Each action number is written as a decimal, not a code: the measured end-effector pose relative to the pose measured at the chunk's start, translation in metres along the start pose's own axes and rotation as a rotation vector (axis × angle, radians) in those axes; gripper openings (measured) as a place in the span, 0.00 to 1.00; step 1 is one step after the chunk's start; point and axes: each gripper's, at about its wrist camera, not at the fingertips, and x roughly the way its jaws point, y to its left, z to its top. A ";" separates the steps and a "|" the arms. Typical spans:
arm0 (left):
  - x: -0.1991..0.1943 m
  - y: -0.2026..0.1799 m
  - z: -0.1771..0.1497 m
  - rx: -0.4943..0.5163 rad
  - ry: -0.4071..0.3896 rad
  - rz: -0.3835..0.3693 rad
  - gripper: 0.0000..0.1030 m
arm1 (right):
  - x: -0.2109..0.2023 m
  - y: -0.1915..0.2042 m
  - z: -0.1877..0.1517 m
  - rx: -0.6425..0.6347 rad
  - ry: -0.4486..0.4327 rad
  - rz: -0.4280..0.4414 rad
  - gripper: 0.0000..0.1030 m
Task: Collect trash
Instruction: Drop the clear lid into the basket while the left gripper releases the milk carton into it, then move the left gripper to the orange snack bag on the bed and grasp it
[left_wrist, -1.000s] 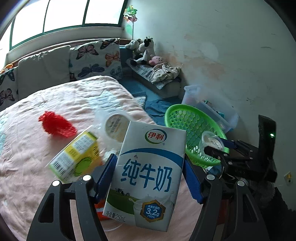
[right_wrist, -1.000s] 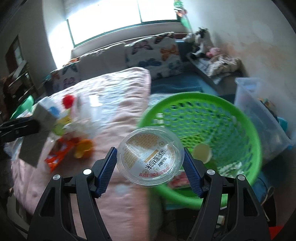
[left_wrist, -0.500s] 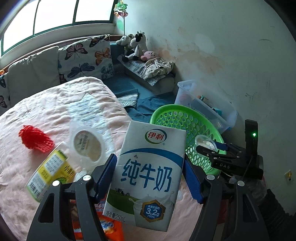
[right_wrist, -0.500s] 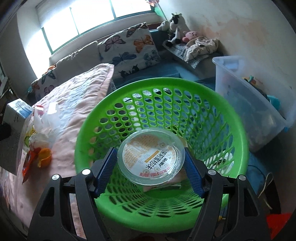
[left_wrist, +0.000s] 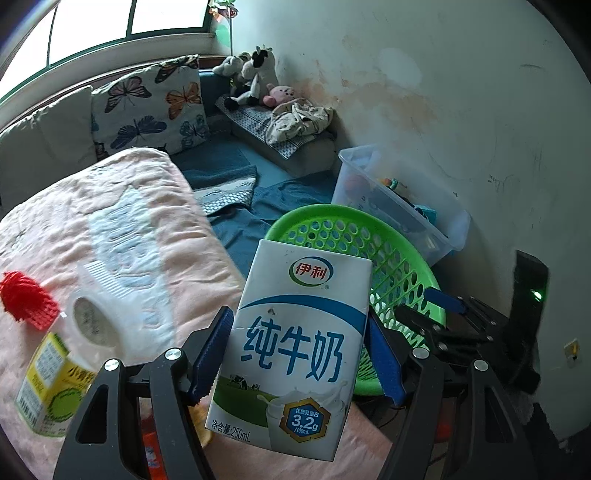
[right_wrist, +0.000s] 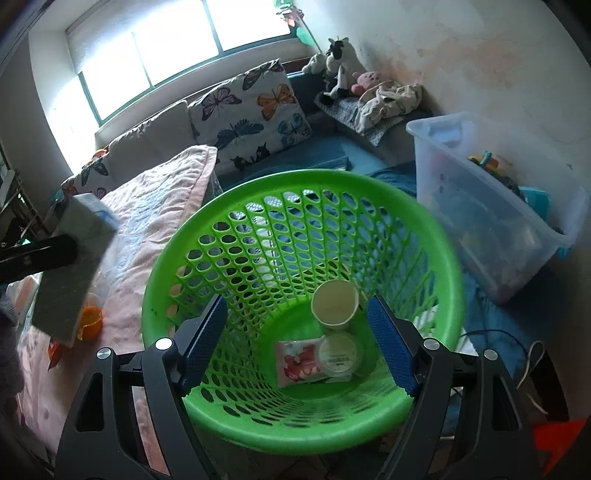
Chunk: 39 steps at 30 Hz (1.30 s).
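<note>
My left gripper (left_wrist: 297, 360) is shut on a white and blue milk carton (left_wrist: 295, 343), held above the pink bed edge, just left of the green basket (left_wrist: 399, 266). My right gripper (right_wrist: 297, 339) is open and empty, right over the green basket (right_wrist: 221, 413). Inside the basket lie a round clear lid (right_wrist: 340, 354), a paper cup (right_wrist: 335, 302) and a pink wrapper (right_wrist: 295, 363). On the bed lie a yellow-green carton (left_wrist: 48, 387), a clear plastic cup (left_wrist: 92, 321) and a red net (left_wrist: 26, 299). The milk carton also shows in the right wrist view (right_wrist: 74, 266).
A pink blanket (left_wrist: 110, 229) covers the bed. A clear storage bin (right_wrist: 487, 218) stands right of the basket by the wall. Butterfly cushions (left_wrist: 147, 107) and stuffed toys (left_wrist: 255, 77) sit at the back. Blue cloth (left_wrist: 251, 218) lies on the floor. An orange wrapper (right_wrist: 90, 321) lies on the bed.
My right gripper opened over the basket and the round lid dropped to its bottom. My left gripper carried the milk carton rightward, closer to the basket.
</note>
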 end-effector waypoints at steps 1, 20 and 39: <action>0.005 -0.003 0.002 0.000 0.008 -0.005 0.66 | -0.004 -0.002 -0.002 0.004 -0.005 0.003 0.76; 0.067 -0.037 0.009 -0.023 0.088 -0.026 0.66 | -0.031 -0.020 -0.024 0.077 -0.030 0.005 0.76; 0.019 -0.024 -0.008 -0.052 0.005 -0.047 0.77 | -0.046 0.002 -0.023 0.037 -0.045 0.031 0.76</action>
